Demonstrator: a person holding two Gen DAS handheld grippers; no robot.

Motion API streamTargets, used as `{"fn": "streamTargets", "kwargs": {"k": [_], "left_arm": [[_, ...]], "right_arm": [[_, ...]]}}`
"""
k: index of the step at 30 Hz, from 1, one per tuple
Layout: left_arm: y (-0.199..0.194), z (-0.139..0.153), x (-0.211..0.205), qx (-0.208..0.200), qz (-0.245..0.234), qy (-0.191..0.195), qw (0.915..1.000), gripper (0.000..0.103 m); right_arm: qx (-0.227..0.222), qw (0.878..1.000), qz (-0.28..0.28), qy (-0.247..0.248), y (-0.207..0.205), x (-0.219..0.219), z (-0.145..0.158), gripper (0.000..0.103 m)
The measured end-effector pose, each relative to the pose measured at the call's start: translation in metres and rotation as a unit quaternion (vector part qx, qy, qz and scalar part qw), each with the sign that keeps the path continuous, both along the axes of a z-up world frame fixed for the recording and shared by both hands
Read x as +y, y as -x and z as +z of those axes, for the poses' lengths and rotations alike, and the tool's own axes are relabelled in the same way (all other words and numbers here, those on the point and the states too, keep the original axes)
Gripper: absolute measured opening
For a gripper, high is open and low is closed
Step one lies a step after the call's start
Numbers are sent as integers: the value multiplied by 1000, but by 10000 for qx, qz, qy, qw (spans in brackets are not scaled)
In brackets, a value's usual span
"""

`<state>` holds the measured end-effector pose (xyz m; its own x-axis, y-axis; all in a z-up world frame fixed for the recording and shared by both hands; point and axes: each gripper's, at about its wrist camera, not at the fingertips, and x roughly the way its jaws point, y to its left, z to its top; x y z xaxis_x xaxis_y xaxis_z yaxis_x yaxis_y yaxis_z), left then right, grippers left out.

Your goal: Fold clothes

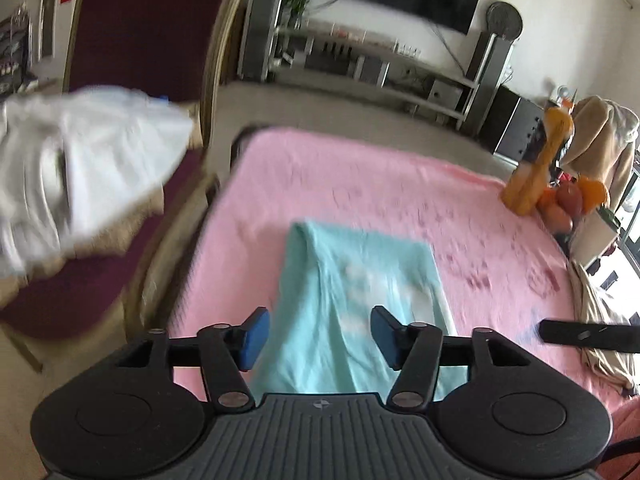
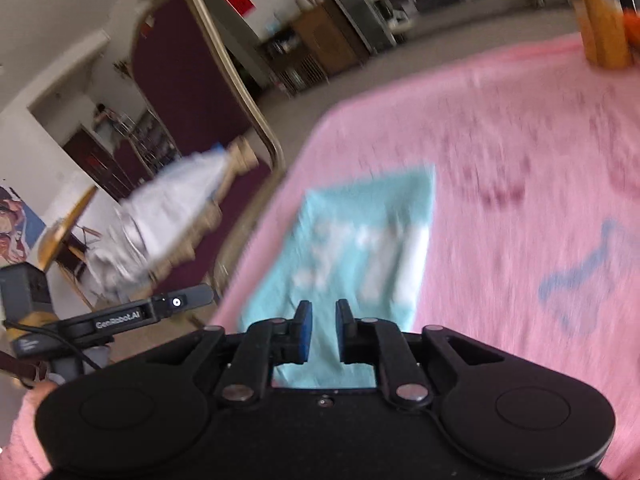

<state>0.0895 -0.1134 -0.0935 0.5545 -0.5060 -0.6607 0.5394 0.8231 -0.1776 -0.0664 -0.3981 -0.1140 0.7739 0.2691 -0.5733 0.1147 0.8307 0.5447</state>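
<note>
A light-blue garment [image 1: 352,280] [image 2: 360,240] lies folded into a rectangle on the pink blanket [image 1: 360,180] [image 2: 520,140], white print facing up. My left gripper [image 1: 318,316] hovers above its near end, open, with nothing between the blue pads. My right gripper [image 2: 323,308] also hangs over the near end, its pads a narrow gap apart and gripping nothing. One finger of the right gripper [image 1: 588,336] shows at the right of the left wrist view. The left gripper's finger [image 2: 180,302] shows at the left of the right wrist view. Both views are blurred.
White clothes [image 1: 80,160] [image 2: 168,216] are heaped on a maroon chair [image 1: 140,20] left of the bed. An orange plush toy [image 1: 536,168] stands at the blanket's far right corner. Beige cloth [image 1: 600,320] lies at the right edge. A pink sleeve [image 2: 24,432] is at lower left.
</note>
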Motion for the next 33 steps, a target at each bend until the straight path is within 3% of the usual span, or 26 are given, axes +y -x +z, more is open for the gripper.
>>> {"fn": "streamTargets", "kwargs": {"k": [4,8,13,19,23,29,33], "left_arm": [[-20,-3,-15,-77,-92,-290,9995,69],[-40,-45,-21,497,93,-326,9982,63],[-63,-53,-14,775,523,-202,9954,72],[-105,-79,-7,1711,956,26,9806,72],[-118,-93,-10,2133,1034,148,9714,71],[-122,-92,-25,2060,651,366,9757,62],[-124,-94,-42,2048,331,265,9779,60]], "right_arm": [[-124,9987,140,472,-19,-3,29,26],[154,9981,171,570,-45,-14,13,29],[287,9985,-275,-381,-69,-50,-45,33],[436,9835,-954,-1474,-70,-85,-99,39],[664,9819,-869,-1549,-75,-86,-112,40],[606,9800,-822,-1705,-82,-87,-114,40],[599,9805,-808,-1687,-85,-87,-115,35]]}}
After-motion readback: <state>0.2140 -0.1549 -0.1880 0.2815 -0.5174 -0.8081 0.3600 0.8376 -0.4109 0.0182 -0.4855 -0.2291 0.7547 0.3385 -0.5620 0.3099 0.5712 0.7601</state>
